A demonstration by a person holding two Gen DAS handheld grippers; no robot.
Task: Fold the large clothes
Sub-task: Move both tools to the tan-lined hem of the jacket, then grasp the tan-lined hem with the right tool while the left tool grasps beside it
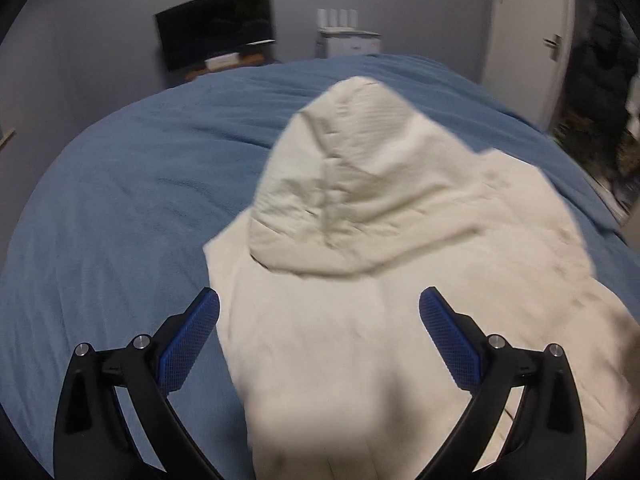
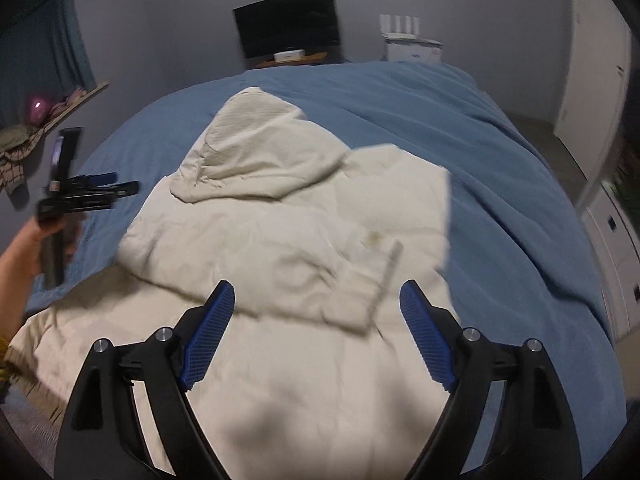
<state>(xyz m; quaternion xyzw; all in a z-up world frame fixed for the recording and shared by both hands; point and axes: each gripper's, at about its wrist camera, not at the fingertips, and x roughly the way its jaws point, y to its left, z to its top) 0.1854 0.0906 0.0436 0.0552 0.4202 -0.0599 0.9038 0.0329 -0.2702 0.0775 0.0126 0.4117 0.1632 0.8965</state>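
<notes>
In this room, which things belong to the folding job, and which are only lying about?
For the job:
- cream hoodie, spread on the bed
- blue bed cover under it
- left tongs, open, nothing held
- right tongs, open, nothing held

Only lying about:
- dark screen
- white box
- pink object on the shelf

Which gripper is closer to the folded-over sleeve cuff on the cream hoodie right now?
Right. The right gripper hangs just above the sleeve cuff, fingers open and empty. The left gripper is out past the hoodie's opposite edge, over the blue duvet.
</notes>
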